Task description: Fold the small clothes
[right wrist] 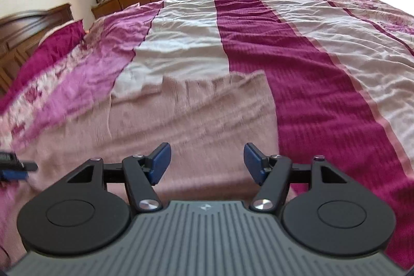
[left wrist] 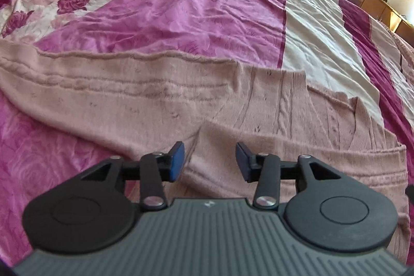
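Just below left hand-held gripper (left wrist: pixel 210 162): sweater (left wrist: pixel 145 100).

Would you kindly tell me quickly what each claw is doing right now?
Left claw: open, holding nothing, above the pink sweater.
Right claw: open, holding nothing.

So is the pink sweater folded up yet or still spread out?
Partly folded: the pink sweater has one sleeve laid across its body, but it lies wide across the bedspread.
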Motion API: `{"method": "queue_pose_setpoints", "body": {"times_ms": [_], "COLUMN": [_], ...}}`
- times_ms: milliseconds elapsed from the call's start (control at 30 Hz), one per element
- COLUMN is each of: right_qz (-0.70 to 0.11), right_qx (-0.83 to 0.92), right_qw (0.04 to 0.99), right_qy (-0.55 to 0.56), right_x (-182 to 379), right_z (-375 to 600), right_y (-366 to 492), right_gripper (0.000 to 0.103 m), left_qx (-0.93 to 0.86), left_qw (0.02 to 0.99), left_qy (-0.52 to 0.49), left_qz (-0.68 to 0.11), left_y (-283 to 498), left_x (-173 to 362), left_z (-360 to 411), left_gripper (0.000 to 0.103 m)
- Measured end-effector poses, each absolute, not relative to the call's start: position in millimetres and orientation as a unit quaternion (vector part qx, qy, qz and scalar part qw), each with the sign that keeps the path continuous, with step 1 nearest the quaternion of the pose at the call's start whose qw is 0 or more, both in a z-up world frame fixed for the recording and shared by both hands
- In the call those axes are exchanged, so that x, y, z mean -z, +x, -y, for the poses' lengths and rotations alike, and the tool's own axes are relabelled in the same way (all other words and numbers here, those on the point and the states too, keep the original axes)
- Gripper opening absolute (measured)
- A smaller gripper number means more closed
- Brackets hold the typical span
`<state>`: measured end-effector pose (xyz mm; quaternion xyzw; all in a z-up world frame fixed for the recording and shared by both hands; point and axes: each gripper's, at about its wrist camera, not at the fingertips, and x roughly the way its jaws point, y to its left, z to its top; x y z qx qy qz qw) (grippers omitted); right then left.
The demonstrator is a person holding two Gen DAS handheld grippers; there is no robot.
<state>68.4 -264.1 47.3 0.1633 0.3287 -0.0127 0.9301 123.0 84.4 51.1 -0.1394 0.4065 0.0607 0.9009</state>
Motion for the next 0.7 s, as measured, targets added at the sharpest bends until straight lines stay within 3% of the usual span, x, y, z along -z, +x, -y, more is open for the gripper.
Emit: {"method": "queue_pose_setpoints", "body": {"times_ms": [433,500,533,633,667,700], "right_qz": [-0.396,-0.392,-0.390,-0.379,-0.375,-0.370], "right_qx": [0.104,0.126,0.135,0.131,0.128,0.126], "right_qw": [0.882,0.889,0.892,0.900,0.903,0.904], "right_qy": [0.232,0.200,0.184,0.170,0.169,0.172], "right_x": [-26,-25,-24,-22,-22,-24], "right_z": [280,273,270,269,270,271], "right_y": [186,190,189,186,184,182], "right_gripper": [0.068,0.052,0.034,0.020,0.016,0.014], "left_qx": [-0.021,-0.010,-0.005,0.008,0.012,0.017], "left_qw": [0.904,0.907,0.909,0.914,0.915,0.915], "left_qy": [-0.140,-0.126,-0.117,-0.087,-0.079,-0.076], "left_qz": [-0.404,-0.402,-0.400,-0.396,-0.396,-0.396], "left_y": [142,142,142,142,142,142], "left_x": [-36,-35,-34,-31,-29,-28], "left_z": [-90,-88,-86,-78,-76,-75], "left_gripper": [0.046,0.046,0.046,0.042,0.024,0.015]}}
